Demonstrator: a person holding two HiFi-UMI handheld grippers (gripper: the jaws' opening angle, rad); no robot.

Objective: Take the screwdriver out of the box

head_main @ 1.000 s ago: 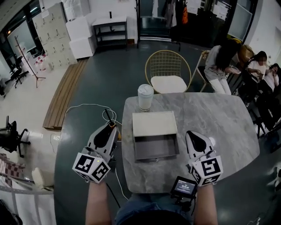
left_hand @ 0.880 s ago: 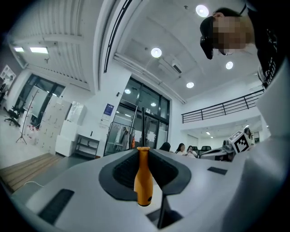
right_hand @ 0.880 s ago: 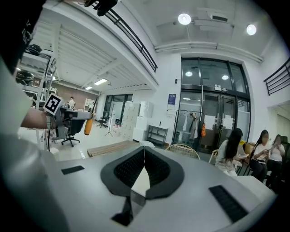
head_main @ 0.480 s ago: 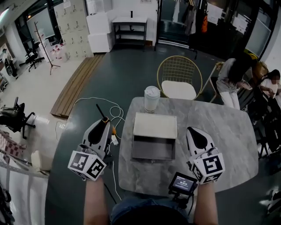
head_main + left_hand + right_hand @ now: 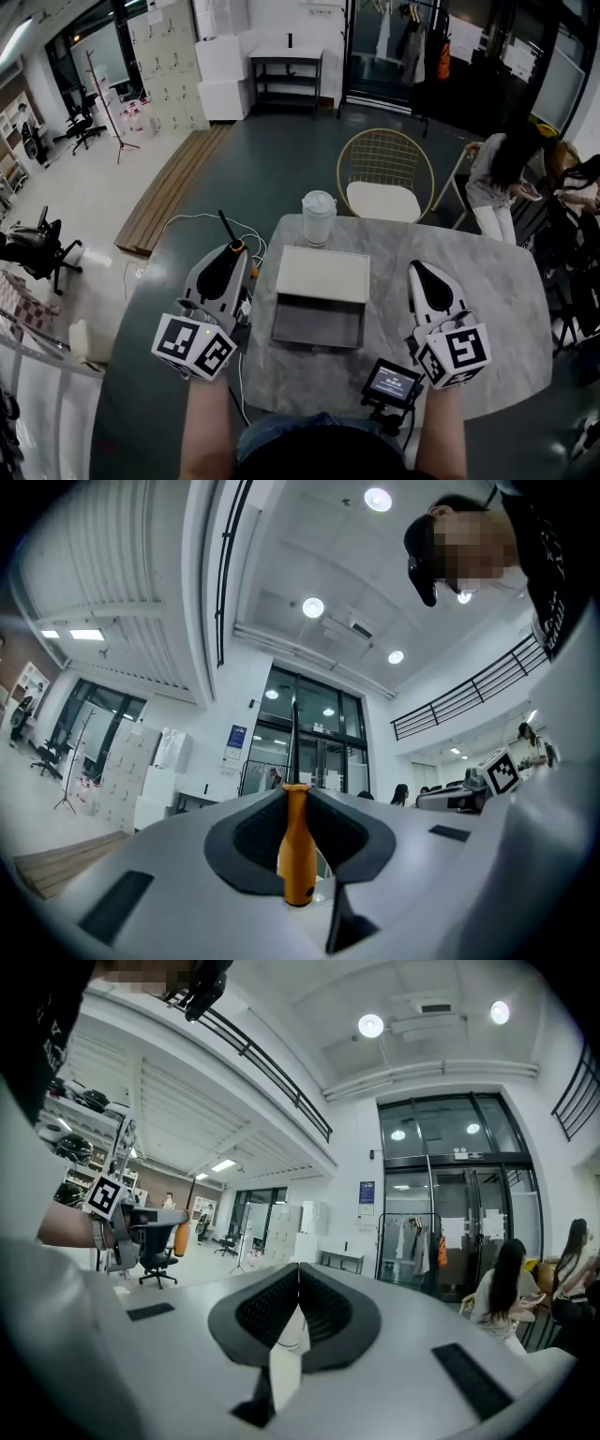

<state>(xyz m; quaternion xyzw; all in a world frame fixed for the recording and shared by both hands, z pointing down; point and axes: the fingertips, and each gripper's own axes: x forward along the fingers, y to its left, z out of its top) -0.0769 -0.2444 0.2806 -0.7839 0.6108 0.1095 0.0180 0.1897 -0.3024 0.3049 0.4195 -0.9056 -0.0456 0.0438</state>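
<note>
The screwdriver [image 5: 236,247] has an orange handle and a thin black shaft that sticks out past the jaw tips. My left gripper [image 5: 234,253] is shut on the handle and hangs left of the table edge, above the floor. In the left gripper view the handle [image 5: 297,850] stands upright between the dark pads of that gripper [image 5: 297,803]. The pale box [image 5: 322,274] lies mid-table with its grey drawer [image 5: 317,322] pulled out toward me. My right gripper [image 5: 419,269] hovers to the right of the box, and in its own view it [image 5: 299,1279] is shut with nothing between the tips.
A white lidded cup [image 5: 318,216] stands behind the box on the marble table [image 5: 478,281]. A small screen [image 5: 392,382] is mounted at the near edge. A gold wire chair [image 5: 384,173] stands beyond the table. White cables [image 5: 192,225] lie on the floor at left. People sit at the far right.
Both grippers have risen and moved a little forward. The left one still holds the screwdriver beside the table. The box and drawer have not moved.
</note>
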